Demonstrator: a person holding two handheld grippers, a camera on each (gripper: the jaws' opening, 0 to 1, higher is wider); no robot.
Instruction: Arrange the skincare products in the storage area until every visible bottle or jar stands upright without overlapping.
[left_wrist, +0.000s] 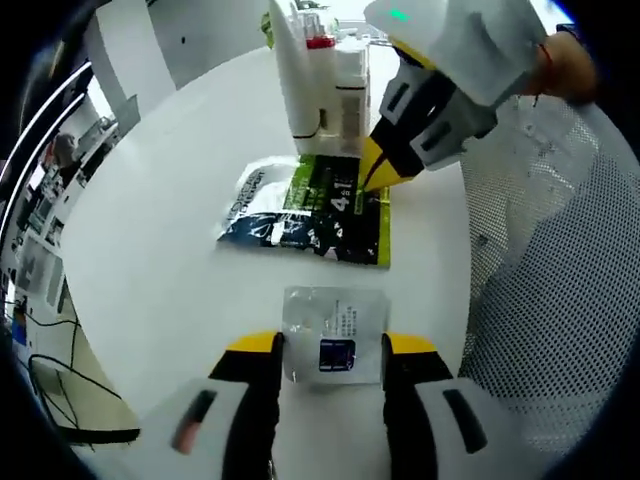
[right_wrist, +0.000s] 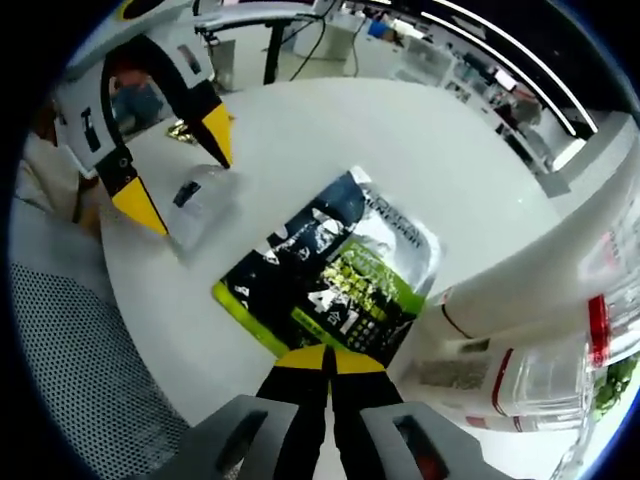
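Note:
A small clear sachet with a blue label (left_wrist: 335, 340) lies flat on the white table, between the jaws of my open left gripper (left_wrist: 332, 348). Further along lie a green-and-black packet (left_wrist: 340, 205) and a white-and-navy packet (left_wrist: 255, 200), overlapping each other. My right gripper (left_wrist: 378, 172) comes in from the upper right, its yellow tips on the green packet's far edge. In the right gripper view, my right gripper (right_wrist: 330, 358) is shut on the edge of the green-and-black packet (right_wrist: 330, 270). The left gripper (right_wrist: 175, 170) straddles the clear sachet (right_wrist: 200, 205). White bottles and tubes (left_wrist: 320, 90) stand upright behind the packets.
The round white table (left_wrist: 170, 220) has bare surface to the left of the packets. A mesh chair (left_wrist: 545, 260) stands against the table's right edge. The white containers with red trim (right_wrist: 520, 370) crowd close to the right gripper. Office furniture sits beyond the table.

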